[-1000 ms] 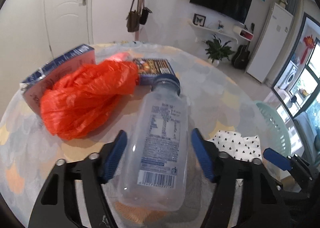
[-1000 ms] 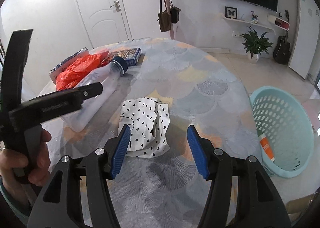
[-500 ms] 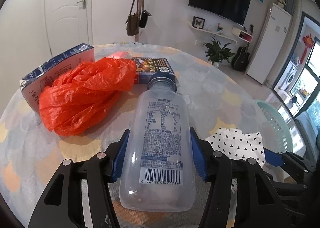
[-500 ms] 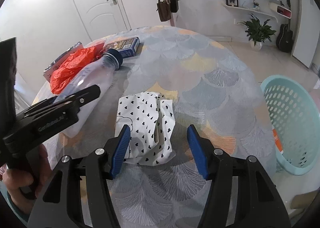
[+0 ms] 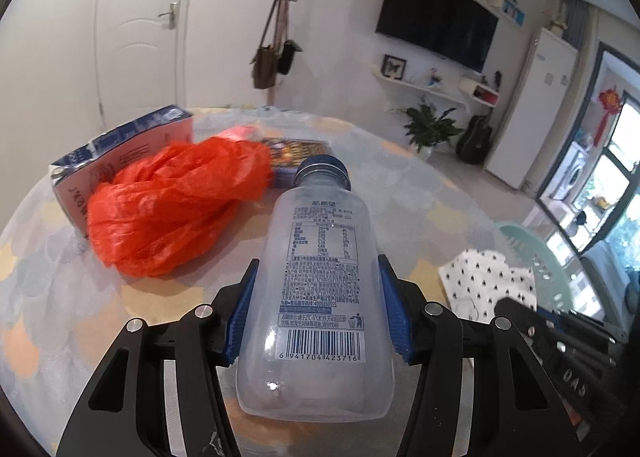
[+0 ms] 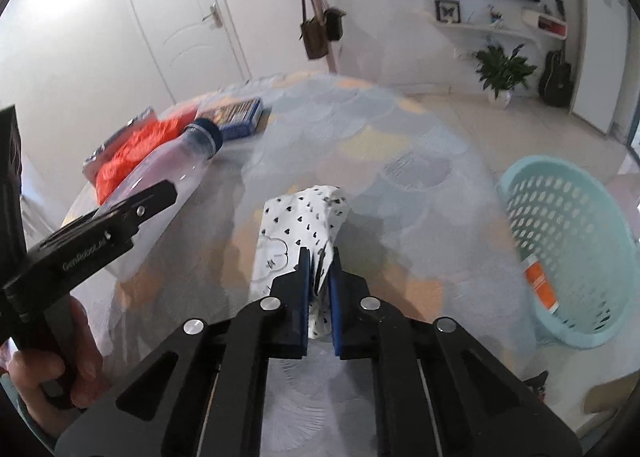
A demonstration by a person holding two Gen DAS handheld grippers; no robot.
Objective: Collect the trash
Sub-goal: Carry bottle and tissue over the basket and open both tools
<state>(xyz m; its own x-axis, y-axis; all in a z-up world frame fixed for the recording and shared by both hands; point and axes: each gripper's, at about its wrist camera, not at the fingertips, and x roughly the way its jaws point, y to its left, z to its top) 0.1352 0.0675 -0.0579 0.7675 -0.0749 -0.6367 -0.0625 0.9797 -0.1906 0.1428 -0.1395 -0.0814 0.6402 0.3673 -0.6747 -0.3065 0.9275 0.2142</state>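
My left gripper (image 5: 318,305) is shut on a clear plastic bottle (image 5: 320,281) with a blue cap; the bottle lies along the fingers, cap pointing away. The bottle also shows in the right wrist view (image 6: 168,165). My right gripper (image 6: 319,281) is shut on a white bag with black hearts (image 6: 300,229), pinching its near edge and bunching it up off the round table (image 6: 360,129). The bag also shows in the left wrist view (image 5: 484,281). A crumpled orange plastic bag (image 5: 172,209) lies left of the bottle.
A light green laundry basket (image 6: 568,249) stands on the floor right of the table, with an orange item inside. A blue-and-pink carton (image 5: 120,153) and a flat blue box (image 5: 296,157) lie behind the orange bag. The table edge is close on the right.
My left gripper closed on the bottle and lifted its near end. My right gripper moved forward and closed on the heart-print bag, pulling it into a bunch.
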